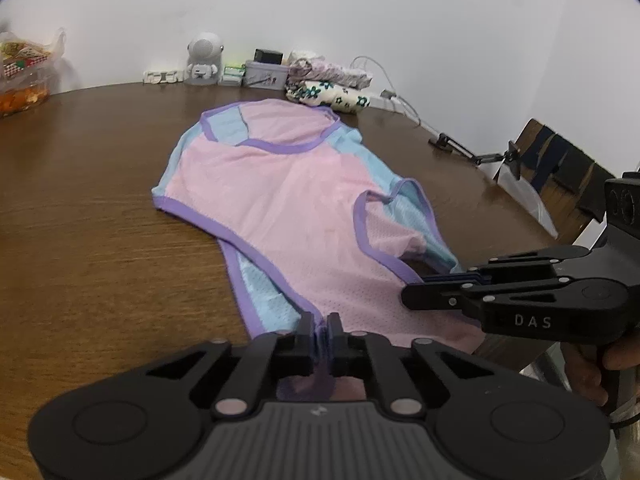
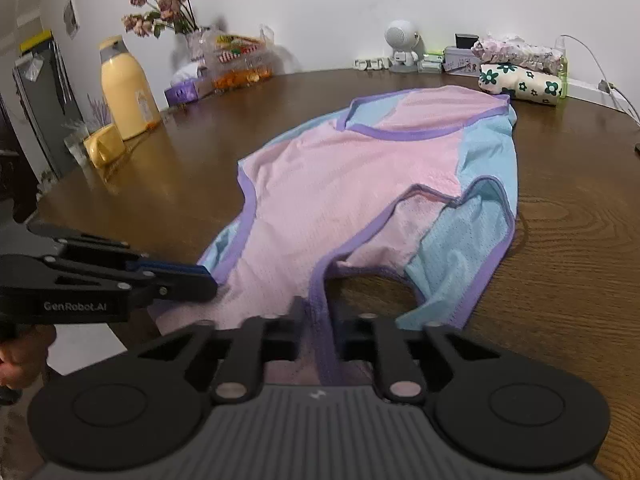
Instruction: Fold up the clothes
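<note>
Left wrist view
Left gripper pose: the left gripper (image 1: 320, 334) lies low and level at the near end of the vest (image 1: 288, 196), fingers aimed along it toward the wall.
Left gripper grip: clenched on the vest's purple-trimmed shoulder strap, fabric bunched between the two pads.
Right gripper pose: the right gripper (image 1: 416, 290) reaches in sideways from the right of the vest, a hand (image 1: 592, 372) wrapped round its handle.
Right gripper grip: jaws pressed together over the vest's other strap.
Vest: spread flat on the wooden table (image 1: 100, 220), hem toward the wall.
Hard to make out: the hand is cut off by the frame edge.

Right wrist view
Right gripper pose: the right gripper (image 2: 318, 322) sits low at the vest's (image 2: 340, 176) near end, pointing along it.
Right gripper grip: grasping the purple edge of the strap beside the armhole.
Left gripper: the left gripper (image 2: 208, 280) enters from the left of the vest, closed on the strap.
Beyond the vest: folded floral clothes (image 2: 520, 80) by the wall.
Hidden: the strap ends vanish behind the gripper body.
</note>
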Motion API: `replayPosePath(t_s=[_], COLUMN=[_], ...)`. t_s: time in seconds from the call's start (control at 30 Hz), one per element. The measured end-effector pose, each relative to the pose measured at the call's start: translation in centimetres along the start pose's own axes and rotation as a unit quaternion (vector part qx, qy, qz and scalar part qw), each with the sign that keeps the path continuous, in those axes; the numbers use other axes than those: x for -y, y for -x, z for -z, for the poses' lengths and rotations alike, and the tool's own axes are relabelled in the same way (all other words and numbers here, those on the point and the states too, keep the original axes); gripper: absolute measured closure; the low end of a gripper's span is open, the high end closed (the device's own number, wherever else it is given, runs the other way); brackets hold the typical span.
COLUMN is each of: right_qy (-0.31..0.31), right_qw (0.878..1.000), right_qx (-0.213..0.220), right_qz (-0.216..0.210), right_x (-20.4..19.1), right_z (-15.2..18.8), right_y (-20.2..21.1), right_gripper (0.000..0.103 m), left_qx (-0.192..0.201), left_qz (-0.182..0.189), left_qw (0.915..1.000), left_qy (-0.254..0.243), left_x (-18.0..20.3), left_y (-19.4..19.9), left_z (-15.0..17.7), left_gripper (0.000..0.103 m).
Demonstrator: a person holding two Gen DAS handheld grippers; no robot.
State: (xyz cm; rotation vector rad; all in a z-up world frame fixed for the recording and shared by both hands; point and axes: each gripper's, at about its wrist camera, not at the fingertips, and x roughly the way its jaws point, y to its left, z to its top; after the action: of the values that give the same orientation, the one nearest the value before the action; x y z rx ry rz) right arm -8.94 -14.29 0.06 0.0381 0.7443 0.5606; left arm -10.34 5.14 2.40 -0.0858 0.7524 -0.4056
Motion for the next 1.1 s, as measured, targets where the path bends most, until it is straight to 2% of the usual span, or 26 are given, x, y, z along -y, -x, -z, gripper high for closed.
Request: replayPosePath(t_s=[0.13,0.27,0.43,0.5,0.53,0.6,0.63,0.7,0.73,0.77,0.83,0.93,1.0,1.1], right_qy=[-0.023,-0.032,-0.045,-0.053,-0.06,-0.081,-0.089,-0.096,-0.091,-0.081,-0.035,0.04,0.095,0.14], right_qw=[0.999,0.996,0.993,0.993,0.992,0.99,0.988,0.986,0.986,0.986,0.989,0.993,0.99,0.984], right_qx=[0.04,0.082,0.108,0.107,0.106,0.075,0.056,0.058,0.076,0.09,0.089,0.058,0.03,0.021], right_qz=[-0.016,-0.03,0.004,0.019,0.035,0.086,0.109,0.124,0.117,0.113,0.109,0.091,0.096,0.105], right_x=[0.5,1.3,3.4,4.5,5.1,7.2,8.0,8.8,8.9,8.6,7.2,4.6,2.6,1.0], right_z=[-1.1,-3.9,-9.0,-10.9,-11.9,-13.7,-14.2,-14.0,-13.3,-12.4,-10.3,-7.3,-5.7,-4.7], right_y=[1.4,2.6,1.2,-0.6,-1.9,-5.3,-6.2,-5.8,-4.8,-3.7,-2.3,-1.8,-2.2,-2.9], right_gripper=[0.096,0.096,0.096,0.096,0.095,0.081,0.075,0.073,0.06,0.055,0.055,0.055,0.055,0.057], left_qx=[0.033,0.075,0.109,0.097,0.085,0.066,0.067,0.085,0.09,0.09,0.089,0.045,0.02,0.0], left_qz=[0.008,0.007,-0.011,-0.025,-0.046,-0.085,-0.097,-0.094,-0.09,-0.085,-0.075,-0.059,-0.083,-0.136], left_qw=[0.9994,0.9971,0.9932,0.994,0.9946,0.9939,0.9929,0.9918,0.9918,0.9921,0.993,0.996,0.9947,0.9887], left_qy=[0.007,-0.005,-0.04,-0.043,-0.038,-0.023,-0.019,-0.019,-0.016,-0.017,-0.021,-0.05,-0.057,-0.062], left_x=[-0.3,-0.5,-0.5,-0.8,-1.1,-1.8,-2.1,-3.2,-3.6,-3.5,-3.2,-1.3,-0.1,1.0], left_y=[0.6,0.6,-1.5,-3.8,-5.2,-7.2,-7.1,-5.3,-4.3,-3.4,-1.7,-1.8,-2.8,-4.8], left_z=[-1.4,-5.1,-10.9,-13.2,-14.0,-14.8,-14.5,-12.8,-11.9,-10.9,-8.8,-6.1,-4.9,-3.9], left_gripper=[0.1,0.101,0.1,0.099,0.093,0.089,0.086,0.068,0.056,0.055,0.055,0.055,0.055,0.055])
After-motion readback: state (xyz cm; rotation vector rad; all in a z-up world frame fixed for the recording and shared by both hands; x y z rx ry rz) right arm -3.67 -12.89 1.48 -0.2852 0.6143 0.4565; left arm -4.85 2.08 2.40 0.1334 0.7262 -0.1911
